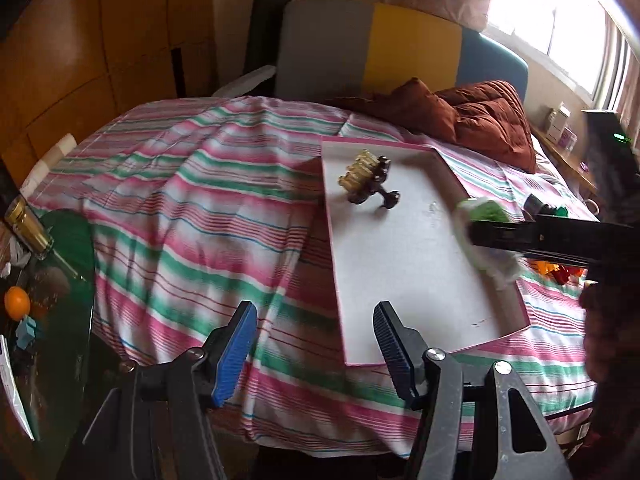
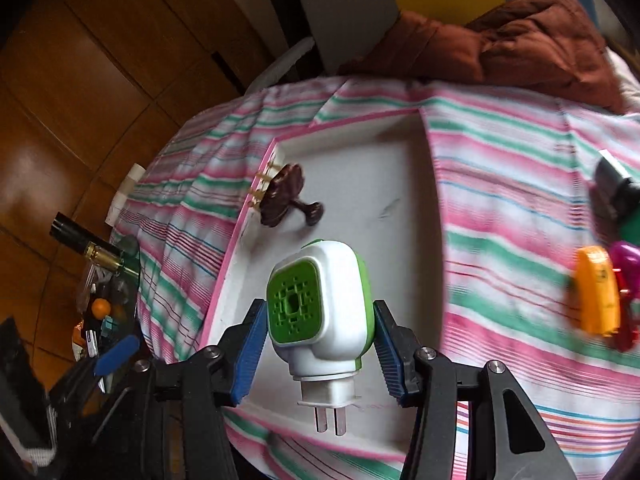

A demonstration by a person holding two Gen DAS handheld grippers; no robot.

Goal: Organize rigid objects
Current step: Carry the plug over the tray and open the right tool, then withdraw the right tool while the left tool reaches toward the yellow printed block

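While ribbed blue pads (image 2: pixel 250 354) of right gripper (image 2: pixel 320 354) clamp plug-in (image 2: pixel 320 304), we see smooth rounded white shell, green perforated square face, two flat metal prongs pointing toward camera. Plug-in hangs above shallow white tray (image 2: pixel 416 216), pink-edged, rectangular, lying on striped sheet (image 2: pixel 512 216). Brown hair clip (image 2: pixel 286 196) with amber teeth rests in tray's far part. Left gripper (image 1: pixel 316 354) gapes wide, empty, over sheet beside tray (image 1: pixel 400 264) near corner.

A striped bed (image 1: pixel 180 200) is being used; a white tray (image 1: pixel 420 280), a brown pillow (image 1: pixel 480 120) and small toys (image 2: pixel 600 292) are being carried.
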